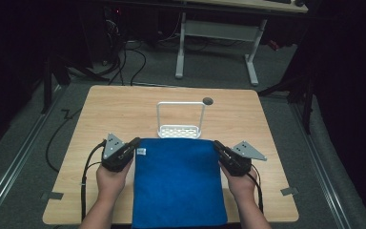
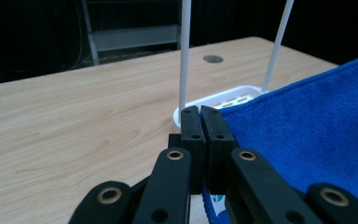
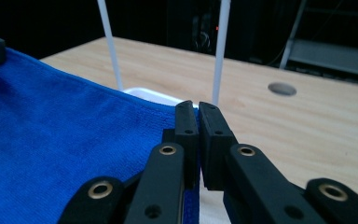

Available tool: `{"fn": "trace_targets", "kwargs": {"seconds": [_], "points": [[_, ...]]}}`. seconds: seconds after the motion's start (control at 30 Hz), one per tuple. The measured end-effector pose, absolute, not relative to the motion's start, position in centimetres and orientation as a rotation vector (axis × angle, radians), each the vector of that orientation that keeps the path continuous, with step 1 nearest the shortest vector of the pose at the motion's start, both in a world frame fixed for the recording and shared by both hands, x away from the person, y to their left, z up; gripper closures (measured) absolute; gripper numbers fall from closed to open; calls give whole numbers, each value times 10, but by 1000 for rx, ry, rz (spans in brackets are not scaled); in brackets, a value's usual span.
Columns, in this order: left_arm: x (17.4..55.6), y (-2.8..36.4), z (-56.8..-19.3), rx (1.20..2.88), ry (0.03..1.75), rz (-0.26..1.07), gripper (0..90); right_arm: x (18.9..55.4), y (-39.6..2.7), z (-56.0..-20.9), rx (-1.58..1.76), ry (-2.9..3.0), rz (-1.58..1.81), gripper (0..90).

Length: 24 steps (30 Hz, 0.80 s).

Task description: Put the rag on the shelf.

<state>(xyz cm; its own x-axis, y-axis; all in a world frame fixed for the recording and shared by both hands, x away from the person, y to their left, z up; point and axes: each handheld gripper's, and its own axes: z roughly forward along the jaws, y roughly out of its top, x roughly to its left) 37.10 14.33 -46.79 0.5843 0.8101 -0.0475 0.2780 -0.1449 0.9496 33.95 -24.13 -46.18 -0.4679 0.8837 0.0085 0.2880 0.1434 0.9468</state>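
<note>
On light wooden table (image 1: 100,119), blue terry cloth (image 1: 178,183) lies flat, far edge touching white wire-frame rack (image 1: 180,129). Left gripper (image 1: 132,144) pinches its far-left corner, right gripper (image 1: 218,147) its far-right corner, both jaws clamped on fabric.

**Both tongs pinched shut, forearms in from below**

Left tongs (image 1: 134,142) held in the left hand (image 1: 112,177), jaws pressed together — angled inward and forward. Right tongs (image 1: 216,144) gripped by the right hand (image 1: 240,181), jaws likewise closed, mirroring the left. Forearms entering from the bottom edge, well apart, wrists low and roughly level.
</note>
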Motion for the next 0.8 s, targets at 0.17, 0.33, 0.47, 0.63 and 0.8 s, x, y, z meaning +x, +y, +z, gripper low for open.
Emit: {"fn": "trace_targets", "kwargs": {"seconds": [0.17,0.33,0.47,0.63,0.8], "points": [[367,148,-461,1657,899,610,889,332,-241,-452,1083,1814,1354,874],[360,151,-448,1609,871,624,889,325,-246,-437,1053,1754,1381,874],[354,151,-439,1576,843,640,890,321,-249,-430,1036,1724,1400,874],[345,149,-426,1541,798,663,890,315,-250,-420,1019,1692,1428,874],[337,145,-408,1502,747,697,891,307,-247,-402,964,1630,1459,874]]}}
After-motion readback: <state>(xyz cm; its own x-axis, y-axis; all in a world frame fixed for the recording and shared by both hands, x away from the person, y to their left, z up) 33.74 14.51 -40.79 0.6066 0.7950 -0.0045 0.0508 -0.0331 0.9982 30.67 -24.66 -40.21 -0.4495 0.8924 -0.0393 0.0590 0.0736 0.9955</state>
